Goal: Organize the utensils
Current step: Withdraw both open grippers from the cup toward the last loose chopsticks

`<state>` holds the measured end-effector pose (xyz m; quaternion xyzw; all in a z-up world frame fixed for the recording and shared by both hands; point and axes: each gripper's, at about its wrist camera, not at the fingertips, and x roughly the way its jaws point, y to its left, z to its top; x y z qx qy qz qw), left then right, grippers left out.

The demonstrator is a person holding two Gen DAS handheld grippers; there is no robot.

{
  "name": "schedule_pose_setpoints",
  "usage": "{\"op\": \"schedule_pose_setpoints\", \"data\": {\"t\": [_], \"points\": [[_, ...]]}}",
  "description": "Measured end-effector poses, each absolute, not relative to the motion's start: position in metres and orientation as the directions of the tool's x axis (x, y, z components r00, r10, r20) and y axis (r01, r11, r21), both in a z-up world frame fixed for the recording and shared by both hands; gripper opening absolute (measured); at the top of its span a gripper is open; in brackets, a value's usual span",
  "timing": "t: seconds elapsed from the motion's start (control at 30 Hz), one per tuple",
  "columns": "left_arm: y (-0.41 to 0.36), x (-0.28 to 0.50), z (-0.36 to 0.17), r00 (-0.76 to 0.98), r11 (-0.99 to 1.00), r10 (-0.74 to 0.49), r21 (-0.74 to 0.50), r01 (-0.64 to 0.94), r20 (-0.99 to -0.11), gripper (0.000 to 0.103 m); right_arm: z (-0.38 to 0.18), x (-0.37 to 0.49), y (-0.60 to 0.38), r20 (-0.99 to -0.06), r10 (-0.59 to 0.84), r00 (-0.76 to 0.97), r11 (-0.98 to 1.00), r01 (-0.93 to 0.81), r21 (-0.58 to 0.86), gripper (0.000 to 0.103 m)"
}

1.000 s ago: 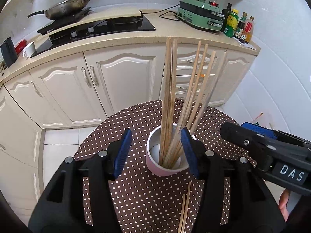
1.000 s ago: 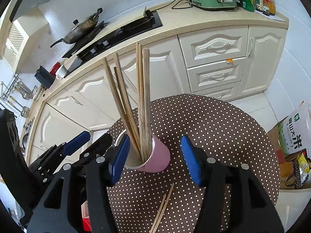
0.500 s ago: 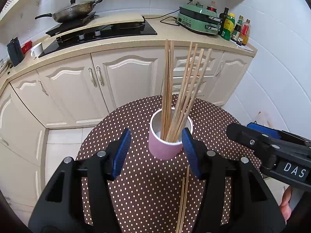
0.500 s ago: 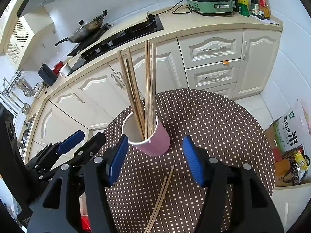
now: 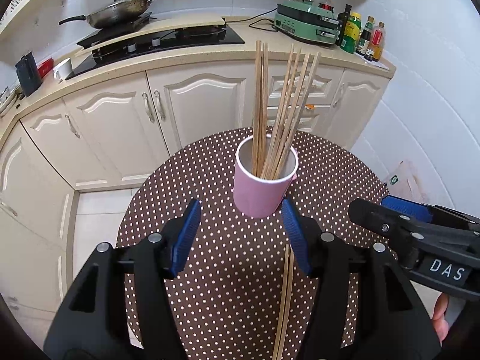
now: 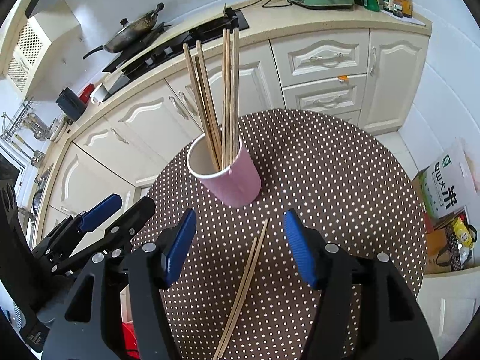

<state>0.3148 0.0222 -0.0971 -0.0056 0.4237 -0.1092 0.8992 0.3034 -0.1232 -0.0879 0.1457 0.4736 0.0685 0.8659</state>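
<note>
A pink cup stands upright on the round polka-dot table and holds several wooden chopsticks. Two loose chopsticks lie side by side on the cloth, nearer to me than the cup. My left gripper hovers just short of the cup, its jaws opening with nothing between them. The loose pair passes under its right finger. My right gripper is open above the far tips of the loose pair and touches nothing.
Cream kitchen cabinets curve behind the table. On the counter are a hob with a wok, a green appliance and bottles. A rice box and bags sit on the floor at the right.
Both grippers have drawn back from the cup, which now stands ahead of the fingertips instead of between them. More of the loose chopsticks shows. Both jaws stand slightly wider.
</note>
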Motion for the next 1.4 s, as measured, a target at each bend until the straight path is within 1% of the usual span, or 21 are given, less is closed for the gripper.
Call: {"op": "schedule_pose_setpoints", "data": {"t": [0.5,0.93,1.4], "points": [[0.031,0.294,-0.137,0.538,0.974,-0.192,-0.094,0.204,-0.820,0.062,-0.140,0.284,-0.116,-0.870,0.228,0.436,0.954,0.080,0.290,0.060],[0.034,0.289,-0.179,0.442,0.971,-0.170,-0.074,0.225,-0.881,0.062,-0.189,0.275,-0.104,-0.929,0.193,0.314,0.964,0.116,0.239,0.060],[0.042,0.288,-0.212,0.364,0.964,-0.162,-0.069,0.256,-0.917,0.063,-0.227,0.274,-0.087,-0.960,0.144,0.240,0.974,0.135,0.180,0.060]]}}
